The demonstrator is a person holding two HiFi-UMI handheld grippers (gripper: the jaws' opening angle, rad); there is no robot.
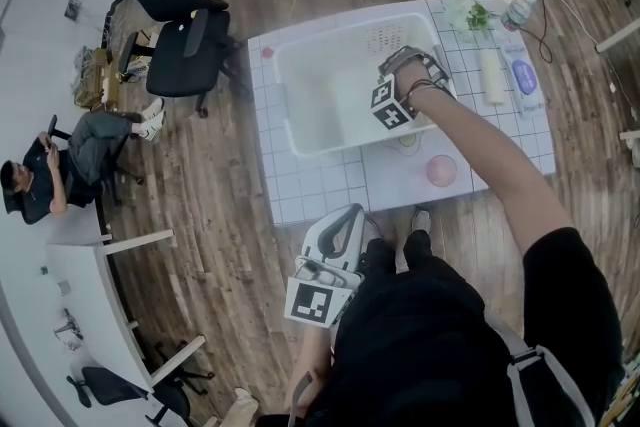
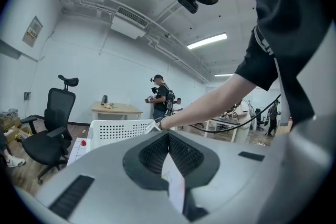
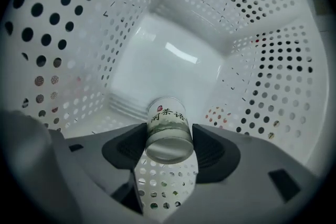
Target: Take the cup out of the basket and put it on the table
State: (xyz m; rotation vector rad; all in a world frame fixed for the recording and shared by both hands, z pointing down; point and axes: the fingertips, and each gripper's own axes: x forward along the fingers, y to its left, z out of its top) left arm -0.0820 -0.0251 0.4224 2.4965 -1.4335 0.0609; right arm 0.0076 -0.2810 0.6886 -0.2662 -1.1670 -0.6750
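The outstretched right arm (image 1: pixel 480 150) reaches down into the white perforated plastic basket (image 1: pixel 288 115). Its grey two-jaw right gripper (image 3: pixel 168 140) is clamped on a small pale printed cup (image 3: pixel 167 122) above the basket's floor. The grey left gripper (image 1: pixel 340 233) hangs outside the basket, close to the torso, jaws together and empty.

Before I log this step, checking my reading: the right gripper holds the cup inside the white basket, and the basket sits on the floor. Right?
Not quite. The right gripper does hold the cup inside the white basket, but the basket sits on the table, not the floor. The head view shows it.
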